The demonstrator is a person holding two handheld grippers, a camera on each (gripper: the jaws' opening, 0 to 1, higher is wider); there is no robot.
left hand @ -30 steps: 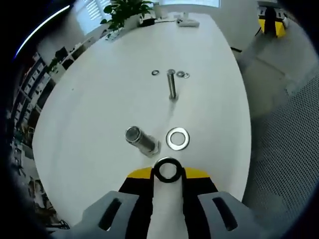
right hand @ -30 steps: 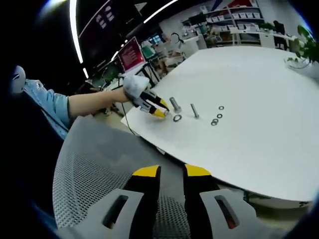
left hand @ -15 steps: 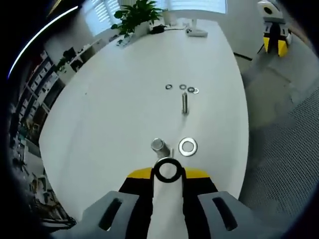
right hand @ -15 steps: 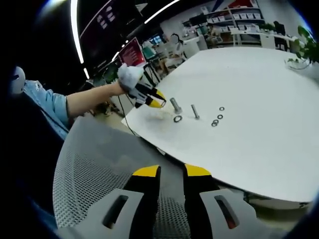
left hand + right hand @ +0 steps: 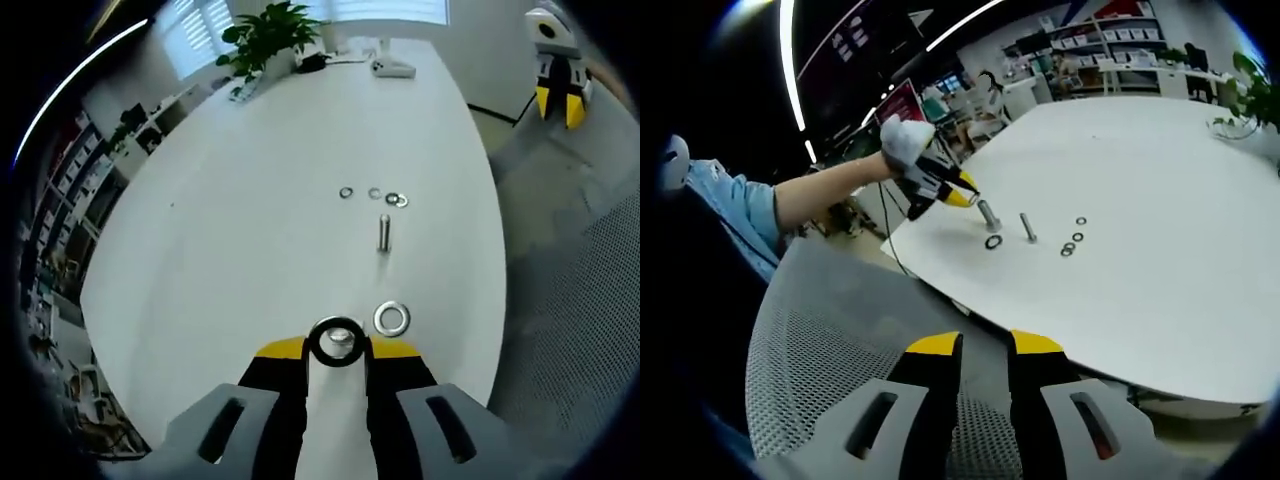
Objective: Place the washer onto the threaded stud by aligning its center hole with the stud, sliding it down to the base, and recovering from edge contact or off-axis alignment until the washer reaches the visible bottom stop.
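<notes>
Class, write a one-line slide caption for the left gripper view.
Left gripper holds a dark washer above the threaded stud, a second washer lying beside it on the white table.

Big washers: two. One dark washer [image 5: 336,342] sits in the left gripper [image 5: 336,350] tips, and one shiny washer [image 5: 391,319] lies flat on the white table [image 5: 250,230].
Small washers: four, in a short row [image 5: 373,195] far up the table. Two of them touch.
Thick studs: one stud [image 5: 988,213], standing up.
Thin bolts: one bolt [image 5: 384,232], near the small rings.
Grippers: two, the other being the right gripper [image 5: 983,375].
Plants: one plant [image 5: 266,35], at the far end.
Tables: one.
</notes>
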